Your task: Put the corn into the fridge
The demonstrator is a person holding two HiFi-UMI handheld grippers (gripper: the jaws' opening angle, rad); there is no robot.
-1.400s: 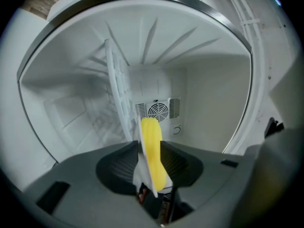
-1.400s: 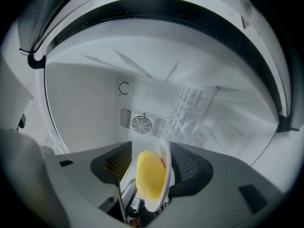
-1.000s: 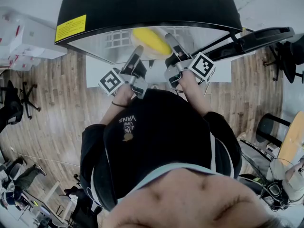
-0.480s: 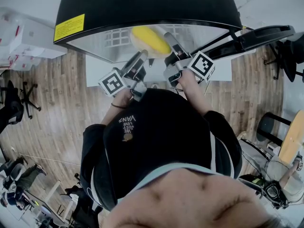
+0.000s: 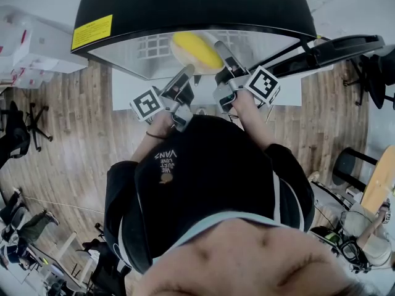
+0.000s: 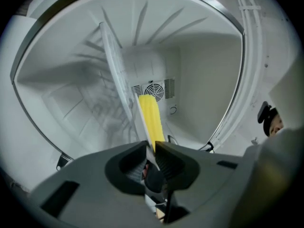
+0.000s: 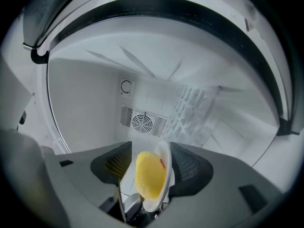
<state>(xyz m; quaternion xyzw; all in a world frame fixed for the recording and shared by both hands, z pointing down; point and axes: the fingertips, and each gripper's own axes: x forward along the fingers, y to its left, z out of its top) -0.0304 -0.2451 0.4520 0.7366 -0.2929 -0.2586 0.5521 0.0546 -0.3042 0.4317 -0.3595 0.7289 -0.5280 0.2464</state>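
The left gripper (image 6: 153,151) has just been closing its jaws onto the plate (image 6: 144,122) at its 7 o'clock rim, likely to steady it. The corn (image 6: 152,118) lies on it, inside the fridge (image 5: 185,5). The right gripper (image 7: 151,151) clamps the rim at 4 o'clock, bearing the load.

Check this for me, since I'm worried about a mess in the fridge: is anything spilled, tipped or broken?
Nothing stands out. The corn lies on its plate inside the fridge, and no spill or damage shows.

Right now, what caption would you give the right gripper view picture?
Right gripper holding a white plate of yellow corn inside the open fridge, facing its fan.
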